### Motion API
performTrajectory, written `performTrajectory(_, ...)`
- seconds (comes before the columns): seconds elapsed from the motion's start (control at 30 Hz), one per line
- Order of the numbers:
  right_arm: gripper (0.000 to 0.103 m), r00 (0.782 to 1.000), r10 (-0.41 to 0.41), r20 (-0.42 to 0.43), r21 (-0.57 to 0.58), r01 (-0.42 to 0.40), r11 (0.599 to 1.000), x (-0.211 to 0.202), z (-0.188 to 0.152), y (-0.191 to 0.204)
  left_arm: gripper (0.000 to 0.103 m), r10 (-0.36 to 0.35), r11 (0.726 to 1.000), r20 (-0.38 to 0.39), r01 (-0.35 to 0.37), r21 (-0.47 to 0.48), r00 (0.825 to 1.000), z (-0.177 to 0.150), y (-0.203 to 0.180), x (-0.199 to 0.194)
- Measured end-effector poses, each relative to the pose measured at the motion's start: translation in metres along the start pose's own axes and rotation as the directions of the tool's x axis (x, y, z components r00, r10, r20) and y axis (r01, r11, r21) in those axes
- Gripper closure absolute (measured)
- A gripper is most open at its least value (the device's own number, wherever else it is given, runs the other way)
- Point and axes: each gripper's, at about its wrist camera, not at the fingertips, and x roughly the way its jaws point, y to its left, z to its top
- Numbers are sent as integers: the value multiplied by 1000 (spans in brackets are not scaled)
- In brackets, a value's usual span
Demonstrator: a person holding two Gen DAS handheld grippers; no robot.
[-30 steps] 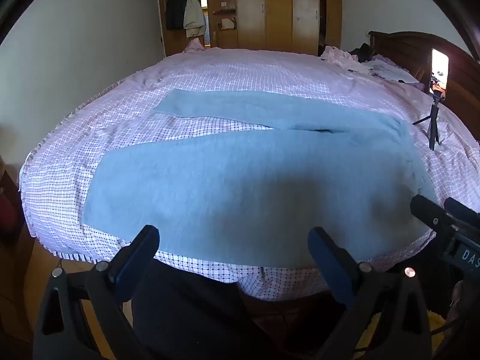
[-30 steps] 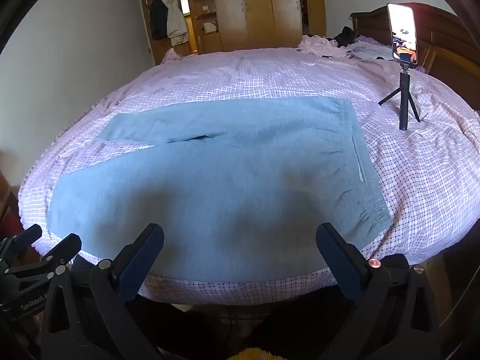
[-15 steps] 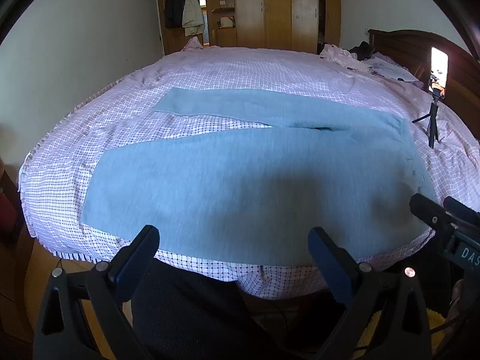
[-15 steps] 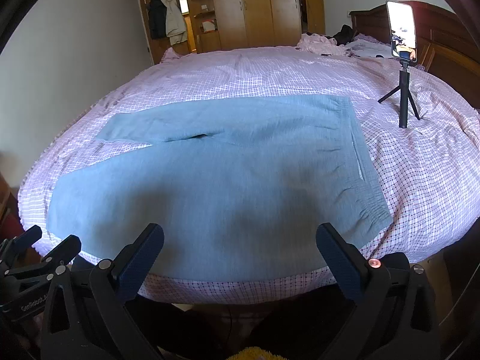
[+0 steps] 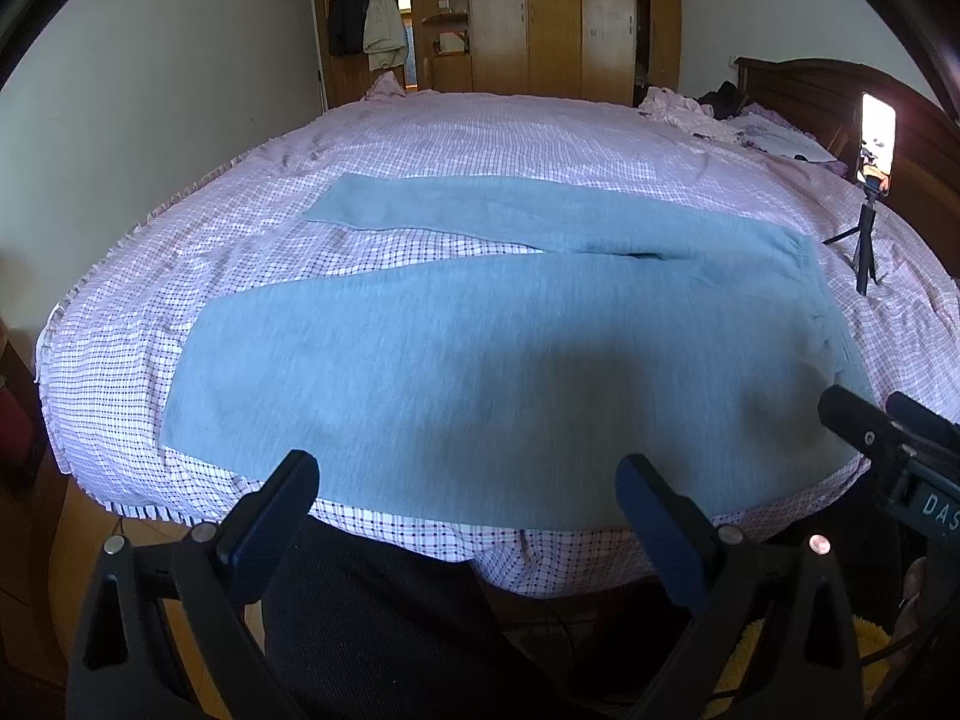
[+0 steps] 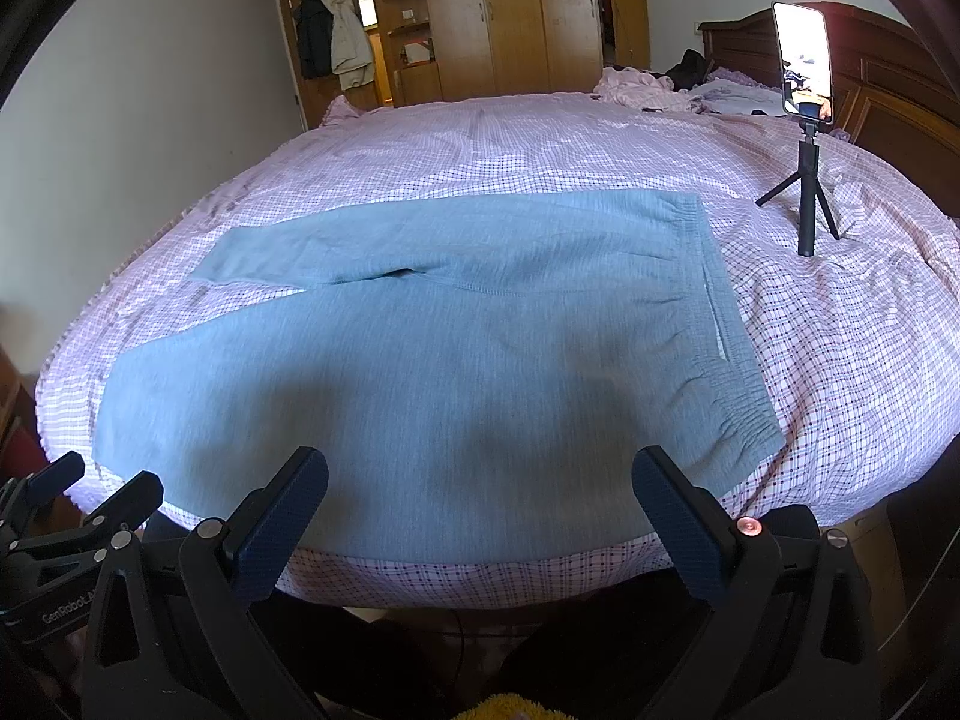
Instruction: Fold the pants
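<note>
The pants [image 5: 492,354] lie flat and unfolded on the bed [image 5: 180,276], and they serve as the landmark here. To their left hang the leg cuffs' ends, near the bed's left edge; the two legs split apart there, the farther leg [image 5: 456,210] angled away from the nearer one, with checked sheet showing between them. The left claw [image 5: 468,495] hovers just short of the pants' near edge, over the bed's front border, its blue-padded fingers [image 5: 282,495] spread wide with nothing between them. The right claw [image 6: 480,495] hangs further right along that same near edge, jaws equally wide and empty; in its view the left claw's tips show at the lower left corner. The elastic waistband [image 6: 720,324] forms the pants' right end. Beyond the waistband, to the right of the pants, a phone on a small tripod [image 6: 804,120] stands on the sheet. Behind the pants, past the bed, stands a wooden wardrobe [image 5: 576,18].
</note>
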Motion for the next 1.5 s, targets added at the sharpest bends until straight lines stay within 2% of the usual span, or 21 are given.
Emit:
performTrajectory(1.0,5,1000,0,1,0,0,1000,1,-1,-1,2,-5,1000,-19,5,3,1000,-5,-2,3)
performTrajectory(1.3,5,1000,1,-14,18,-1,1000,6,2,-7,2,-17,1000,-30,17,13,999,13,3,5)
performTrajectory(1.5,5,1000,-7,19,-1,7,1000,0,19,-12,2,-36,999,-39,37,28,999,36,5,8)
